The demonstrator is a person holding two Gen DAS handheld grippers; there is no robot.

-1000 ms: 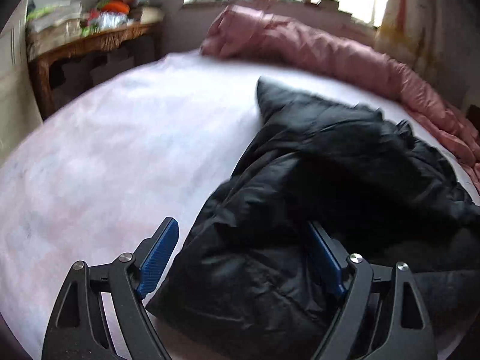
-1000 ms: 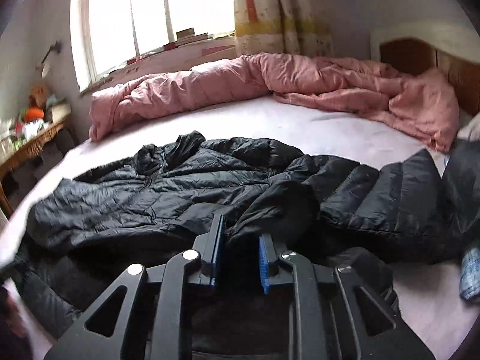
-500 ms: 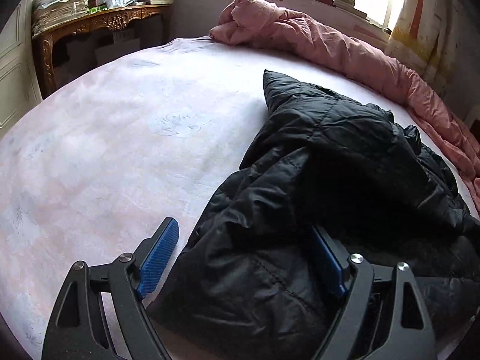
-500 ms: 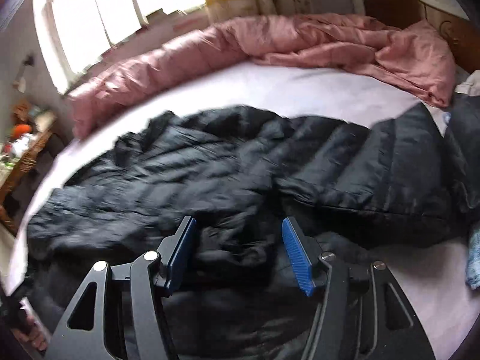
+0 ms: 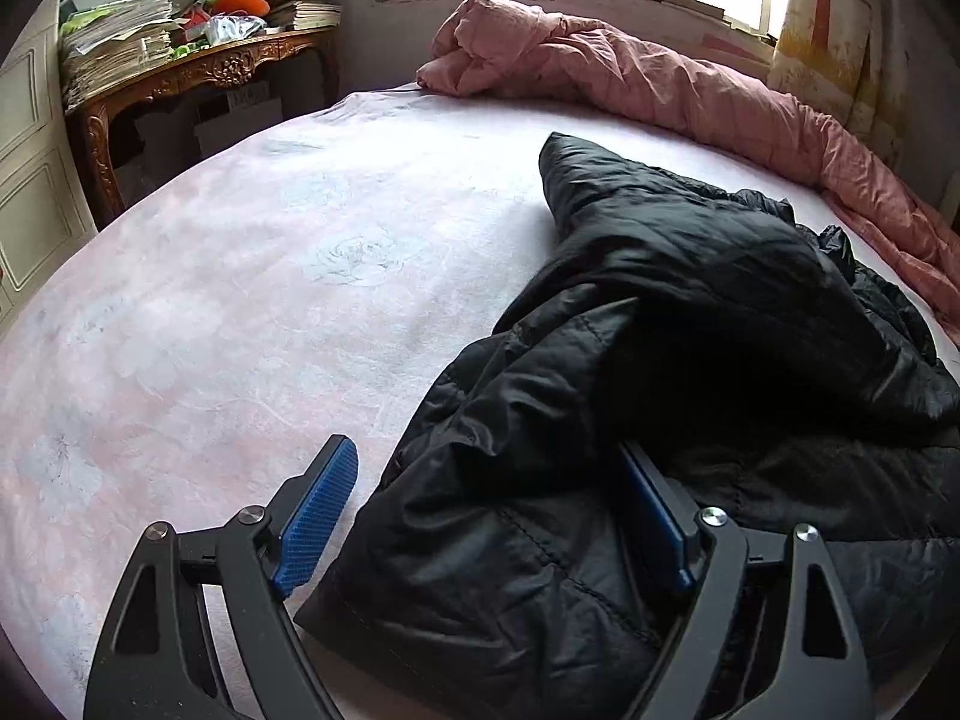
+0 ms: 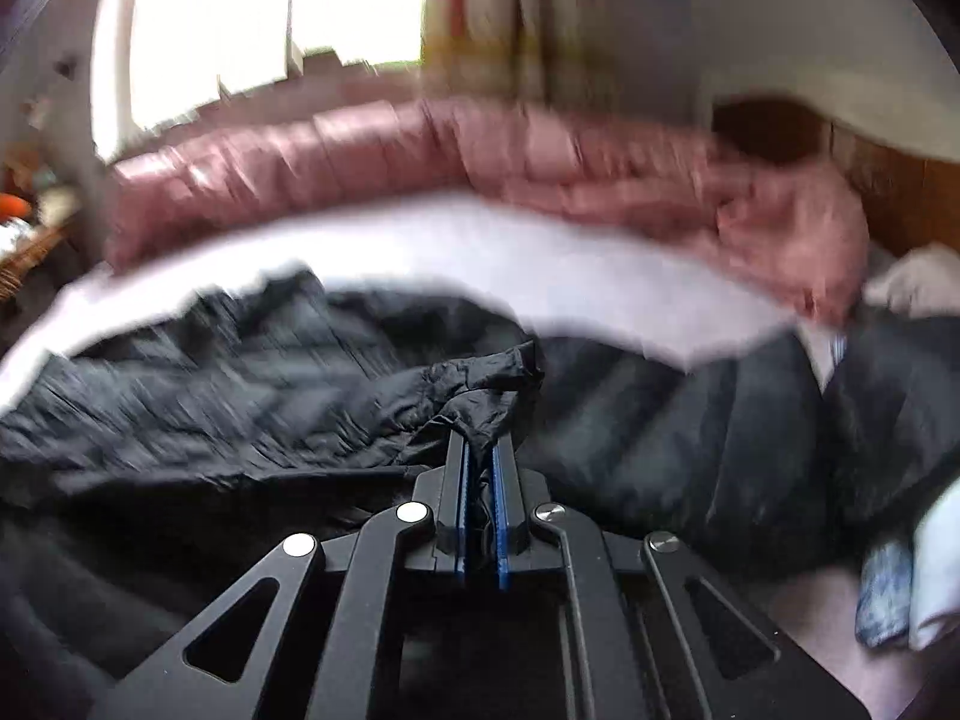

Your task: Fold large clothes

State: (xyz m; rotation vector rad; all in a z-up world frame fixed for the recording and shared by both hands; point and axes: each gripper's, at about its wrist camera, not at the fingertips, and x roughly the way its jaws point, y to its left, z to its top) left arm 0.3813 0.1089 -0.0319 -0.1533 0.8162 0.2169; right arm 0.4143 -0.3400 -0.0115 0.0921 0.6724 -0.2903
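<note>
no containers w/ contents visible in either view. black puffer jacket [image 5: 690,372] lies crumpled on the pink bed sheet [image 5: 252,276], quilted, shiny, folded over itself in bulky layers w/ one pointed flap sticking up toward the window side. left gripper [image 5: 498,516]: jaws wide apart, straddling the jacket's near edge; blue pad of one finger [image 5: 318,516] over bare sheet, other finger partly buried under fabric; not pinching. right gripper [image 6: 479,456]: jaws together, clamped on a bunched fold of jacket [image 6: 474,390] that rises between the blue pads. right wrist view heavily motion-blurred; rest of jacket spreads left and right beyond the grip. surroundings: pink duvet [image 5: 660,90] bundled along far edge of bed under window; carved wooden side table [image 5: 198,78] at left, stacked w/ papers and clutter; other cloth items [image 6: 912,576] at right edge, too blurred to id.
</note>
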